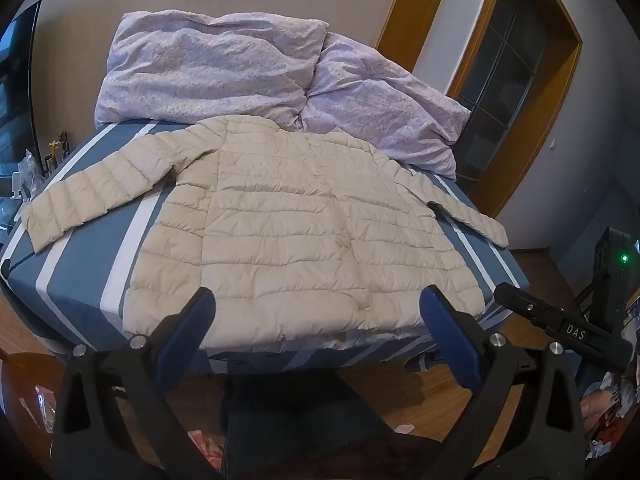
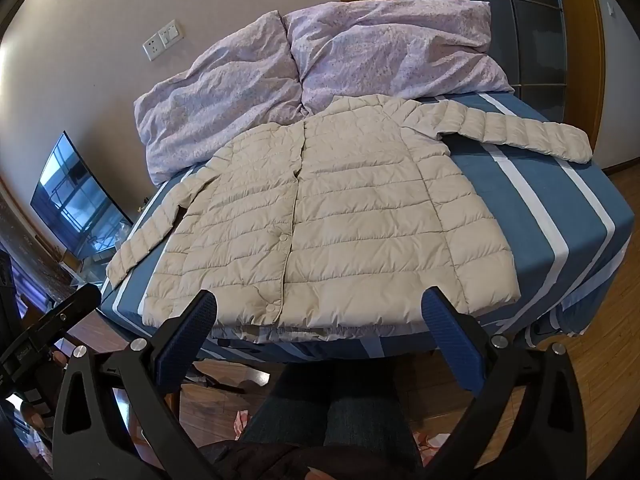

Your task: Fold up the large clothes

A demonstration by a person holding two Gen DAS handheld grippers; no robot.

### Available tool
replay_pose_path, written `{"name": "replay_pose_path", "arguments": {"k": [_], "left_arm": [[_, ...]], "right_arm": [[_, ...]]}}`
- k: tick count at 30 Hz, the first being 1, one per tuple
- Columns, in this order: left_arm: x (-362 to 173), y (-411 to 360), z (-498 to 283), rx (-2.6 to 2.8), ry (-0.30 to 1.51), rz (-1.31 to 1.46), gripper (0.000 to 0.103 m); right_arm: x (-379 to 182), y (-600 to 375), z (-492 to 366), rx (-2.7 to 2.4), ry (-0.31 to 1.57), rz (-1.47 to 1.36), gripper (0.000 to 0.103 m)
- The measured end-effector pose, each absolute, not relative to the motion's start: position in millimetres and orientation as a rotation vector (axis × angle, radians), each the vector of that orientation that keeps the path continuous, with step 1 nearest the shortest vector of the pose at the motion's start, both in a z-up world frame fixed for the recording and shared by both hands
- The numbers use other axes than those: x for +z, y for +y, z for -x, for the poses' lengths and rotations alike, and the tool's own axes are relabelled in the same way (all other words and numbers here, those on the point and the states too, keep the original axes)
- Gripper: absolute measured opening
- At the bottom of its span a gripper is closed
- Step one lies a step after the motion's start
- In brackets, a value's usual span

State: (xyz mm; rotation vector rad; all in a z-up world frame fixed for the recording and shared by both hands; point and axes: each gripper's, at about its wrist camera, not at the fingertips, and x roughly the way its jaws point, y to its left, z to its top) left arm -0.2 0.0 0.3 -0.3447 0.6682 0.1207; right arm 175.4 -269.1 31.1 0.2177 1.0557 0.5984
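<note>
Blue-and-white striped bedding (image 1: 86, 240) covers the bed, with lilac pillows (image 1: 208, 76) heaped at twelve o'clock against the wall. On it a cream quilted jacket (image 1: 288, 232) is spread flat, front up, snap placket closed, hem at six o'clock, one sleeve (image 1: 88, 196) stretched toward nine o'clock and the other (image 2: 516, 132) toward two o'clock in the right view. Folding is judged not yet begun. Both the left gripper (image 1: 318, 300) and the right gripper (image 2: 320, 304) are held wide and empty, short of the hem. A sleeve probably needs pinching next and carrying across the body.
</note>
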Motion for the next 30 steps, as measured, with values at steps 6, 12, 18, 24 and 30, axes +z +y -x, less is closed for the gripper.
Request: {"name": "replay_pose_path", "arguments": {"k": [6, 12, 18, 24, 30], "left_arm": [[-0.5, 0.5, -0.2, 0.12, 0.67, 0.346, 0.101], [-0.1, 0.2, -0.1, 0.12, 0.671, 0.347, 0.101], [-0.1, -0.1, -0.1, 0.12, 0.672, 0.346, 0.101], [-0.2, 0.1, -0.3, 0.12, 0.674, 0.349, 0.101], [-0.2, 0.2, -0.5, 0.119, 0.675, 0.349, 0.101]], "right_arm": [[30.7, -269.0, -175.8, 0.6, 1.053, -0.222, 0.102], [30.5, -268.5, -176.1, 0.6, 1.054, -0.22, 0.102], [30.0, -268.2, -176.7, 0.598, 1.055, -0.219, 0.102], [29.5, -268.0, -176.9, 0.598, 1.056, -0.216, 0.102], [28.6, -267.7, -177.4, 0.598, 1.059, -0.216, 0.102]]}}
